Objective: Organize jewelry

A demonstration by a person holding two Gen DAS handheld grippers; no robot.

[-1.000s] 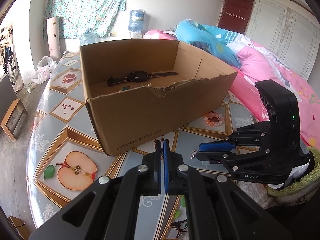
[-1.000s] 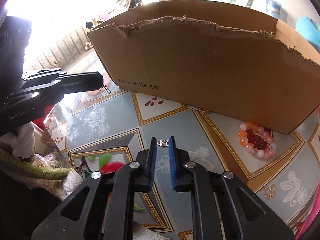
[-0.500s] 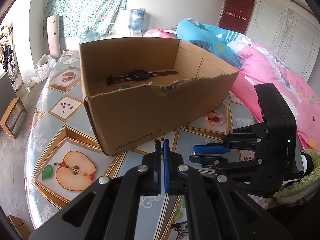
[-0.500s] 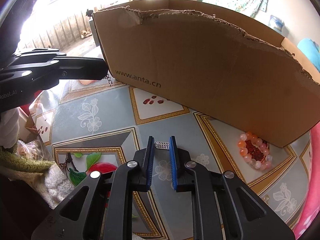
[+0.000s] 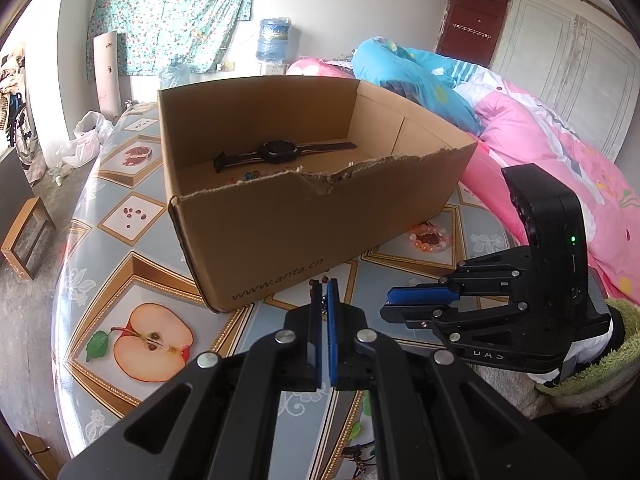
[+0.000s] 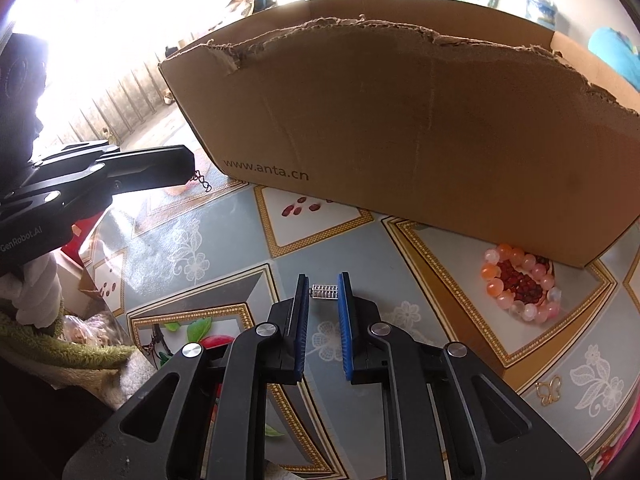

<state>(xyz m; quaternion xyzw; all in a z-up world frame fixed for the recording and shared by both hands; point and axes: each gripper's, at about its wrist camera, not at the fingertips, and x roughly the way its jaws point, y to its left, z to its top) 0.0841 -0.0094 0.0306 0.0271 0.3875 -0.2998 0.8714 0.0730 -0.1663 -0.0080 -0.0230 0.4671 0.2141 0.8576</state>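
Fruit-patterned oilcloth covers the table [image 5: 132,216], with bare cloth left of the cardboard box [image 5: 280,224] out to the rounded table edge. Its torn front wall stands just beyond both tools. Left gripper [image 5: 324,292] is pressed together on a thin dark chain [image 6: 201,180] that dangles from its tip. Right gripper [image 6: 323,292] pinches a small silver clasp [image 6: 325,292] crosswise between its blue pads; a second ago its jaws stood wider around it. A beaded bracelet [image 6: 520,288] lies by the box's corner, a watch [image 5: 280,150] inside.
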